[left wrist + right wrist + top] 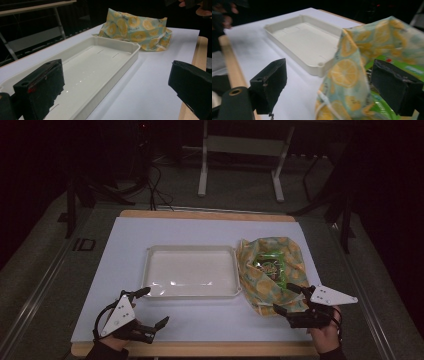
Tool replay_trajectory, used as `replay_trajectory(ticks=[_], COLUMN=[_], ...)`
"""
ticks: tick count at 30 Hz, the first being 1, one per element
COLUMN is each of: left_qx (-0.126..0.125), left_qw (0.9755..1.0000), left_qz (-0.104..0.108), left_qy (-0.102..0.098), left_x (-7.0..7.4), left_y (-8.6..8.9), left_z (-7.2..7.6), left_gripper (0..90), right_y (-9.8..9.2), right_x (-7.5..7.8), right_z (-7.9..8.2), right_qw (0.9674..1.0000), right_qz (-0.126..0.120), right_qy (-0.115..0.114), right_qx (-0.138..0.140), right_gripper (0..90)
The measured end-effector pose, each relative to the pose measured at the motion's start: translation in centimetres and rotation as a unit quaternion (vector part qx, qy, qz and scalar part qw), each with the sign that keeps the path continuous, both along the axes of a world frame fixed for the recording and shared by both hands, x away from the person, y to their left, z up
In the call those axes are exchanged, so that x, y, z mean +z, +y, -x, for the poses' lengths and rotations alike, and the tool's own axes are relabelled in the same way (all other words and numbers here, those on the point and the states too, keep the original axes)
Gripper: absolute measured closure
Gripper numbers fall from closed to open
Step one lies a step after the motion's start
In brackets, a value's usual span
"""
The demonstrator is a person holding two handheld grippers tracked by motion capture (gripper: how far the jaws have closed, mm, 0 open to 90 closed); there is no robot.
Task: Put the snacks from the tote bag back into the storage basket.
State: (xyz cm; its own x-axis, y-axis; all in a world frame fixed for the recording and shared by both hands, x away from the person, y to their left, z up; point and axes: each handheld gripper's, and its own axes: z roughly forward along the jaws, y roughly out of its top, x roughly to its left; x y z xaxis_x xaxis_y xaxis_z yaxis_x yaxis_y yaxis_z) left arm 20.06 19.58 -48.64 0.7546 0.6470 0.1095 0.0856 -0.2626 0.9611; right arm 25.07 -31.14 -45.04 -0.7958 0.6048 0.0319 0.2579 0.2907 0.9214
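our right tongs (290,301) stand wide at the soft, floppy orange-print cloth bag's (267,270) six o'clock edge; we pinch there. left tongs (152,307) wide, empty.

A white-covered tabletop (200,232) with wooden edges carries a shallow white tray (150,270) and, just beside it, an orange-print fabric bag (250,280).
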Motion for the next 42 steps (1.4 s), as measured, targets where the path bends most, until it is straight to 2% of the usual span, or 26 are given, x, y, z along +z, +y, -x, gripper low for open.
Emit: replay_trajectory(ticks=[5, 13, 17, 22, 25, 31, 34, 35, 37, 38, 40, 42], left_qx=[-0.007, -0.010, -0.011, -0.012, -0.012, -0.012, -0.012, -0.012, -0.012, -0.013, -0.013, -0.013], left_qw=[1.0000, 0.9999, 0.9999, 0.9999, 0.9999, 0.9999, 0.9999, 0.9999, 0.9999, 0.9999, 0.9999, 0.9998], left_qz=[-0.007, -0.009, -0.008, -0.007, -0.008, -0.008, -0.009, -0.010, -0.010, -0.010, -0.011, -0.012], left_qy=[0.001, 0.002, 0.002, 0.002, 0.002, 0.001, 0.001, 0.001, 0.001, 0.001, 0.002, 0.002], left_x=[-0.1, -0.2, -0.2, -0.2, -0.2, -0.2, -0.2, -0.3, -0.3, -0.3, -0.3, -0.3], left_y=[-0.3, -0.3, -0.3, -0.4, -0.4, -0.4, -0.4, -0.5, -0.5, -0.5, -0.5, -0.6], left_z=[0.0, 0.0, 0.1, 0.1, 0.0, 0.0, 0.0, 0.0, 0.0, 0.0, 0.0, 0.0], left_gripper=[0.8, 0.8, 0.8, 0.8, 0.8, 0.8, 0.8, 0.8, 0.8, 0.8, 0.8, 0.8], right_y=[0.3, 1.0, 0.8, 0.3, -0.2, -0.6, -0.8, -0.9, -1.0, -1.2, -1.4, -1.5], right_x=[0.1, 0.9, 1.1, 1.4, 1.8, 2.1, 2.4, 2.6, 2.6, 2.8, 2.9, 3.2], right_z=[0.0, 0.4, 0.4, 0.3, 0.3, 0.2, 0.1, -0.1, -0.1, -0.3, -0.4, -0.5], right_qw=[0.9999, 0.9999, 0.9999, 0.9998, 0.9992, 0.9986, 0.9976, 0.9958, 0.9956, 0.9940, 0.9939, 0.9921], right_qz=[-0.002, 0.005, 0.011, 0.007, 0.004, 0.002, 0.005, 0.007, 0.000, -0.006, -0.011, -0.009], right_qy=[0.011, 0.000, -0.011, -0.016, -0.024, -0.027, -0.033, -0.033, -0.029, -0.024, -0.022, -0.021], right_qx=[0.006, 0.016, -0.001, -0.013, -0.031, -0.047, -0.060, -0.085, -0.089, -0.106, -0.108, -0.123], right_gripper=[11.2, 10.8, 11.1, 12.2, 12.4, 12.6, 12.8, 13.1, 13.3, 13.4, 13.7, 14.0])
